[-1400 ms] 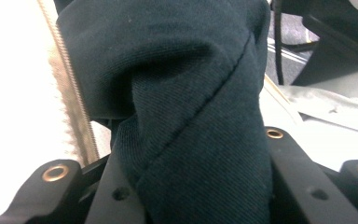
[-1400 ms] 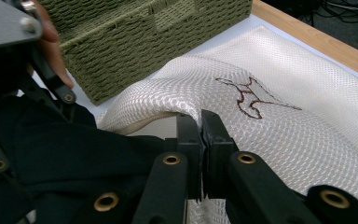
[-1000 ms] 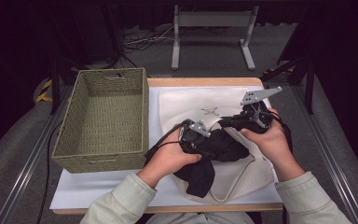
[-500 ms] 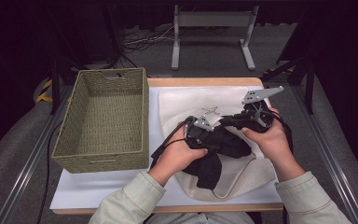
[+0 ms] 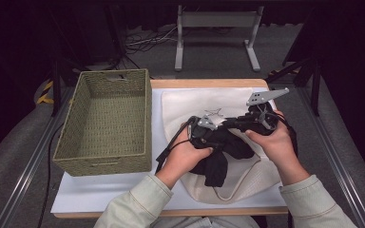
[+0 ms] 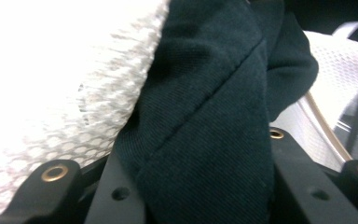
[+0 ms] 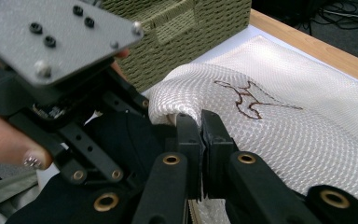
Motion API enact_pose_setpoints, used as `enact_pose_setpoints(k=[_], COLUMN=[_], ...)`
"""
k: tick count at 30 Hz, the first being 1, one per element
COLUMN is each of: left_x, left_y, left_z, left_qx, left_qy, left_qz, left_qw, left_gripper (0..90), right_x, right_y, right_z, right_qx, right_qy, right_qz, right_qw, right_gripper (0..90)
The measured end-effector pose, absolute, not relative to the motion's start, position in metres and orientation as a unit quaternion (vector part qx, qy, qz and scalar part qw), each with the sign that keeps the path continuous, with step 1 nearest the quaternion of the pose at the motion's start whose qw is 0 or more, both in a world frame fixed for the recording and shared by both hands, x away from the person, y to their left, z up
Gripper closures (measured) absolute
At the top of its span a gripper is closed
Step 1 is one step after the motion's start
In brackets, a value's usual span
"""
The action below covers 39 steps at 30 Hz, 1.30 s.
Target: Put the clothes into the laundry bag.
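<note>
Centre-right of the high view, the left gripper (image 5: 217, 134) pinched the soft, limp black garment (image 5: 221, 152); the right gripper (image 7: 200, 122) clamped the white mesh bag's (image 5: 204, 102) rim. Best gripped by bunched folds.

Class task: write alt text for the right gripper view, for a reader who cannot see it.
The right gripper pinches the rim of a white mesh bag, jaws shut on it. Beside it, the left gripper holds black cloth; a woven basket stands behind.

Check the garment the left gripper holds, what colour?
Black garment, clearest in the left gripper view.
</note>
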<state>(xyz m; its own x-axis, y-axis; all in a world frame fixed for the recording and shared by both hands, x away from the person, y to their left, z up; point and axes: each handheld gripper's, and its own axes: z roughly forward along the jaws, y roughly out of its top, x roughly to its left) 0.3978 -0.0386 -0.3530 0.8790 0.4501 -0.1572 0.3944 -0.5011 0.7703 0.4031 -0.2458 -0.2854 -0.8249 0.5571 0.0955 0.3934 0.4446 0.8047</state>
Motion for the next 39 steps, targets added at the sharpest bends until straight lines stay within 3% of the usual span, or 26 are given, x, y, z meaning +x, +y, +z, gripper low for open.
enact_pose_setpoints(k=[13,23,39], left_x=[0.406,0.407,0.413], left_y=[-0.031,-0.043,-0.061], left_z=[-0.354,-0.360,-0.374], left_qx=[0.855,0.854,0.852], left_qy=[0.283,0.283,0.289], left_qz=[0.068,0.039,0.053], left_qw=[0.430,0.435,0.434], left_gripper=[68.8,68.2,68.2], right_x=[0.403,0.403,0.404], right_y=[-0.238,-0.238,-0.240], right_z=[-0.287,-0.286,-0.289], right_qx=[0.275,0.277,0.282], right_qy=[0.847,0.844,0.845], right_qz=[0.445,0.450,0.447], right_qw=[0.089,0.090,0.087], right_gripper=[88.2,88.2,88.2])
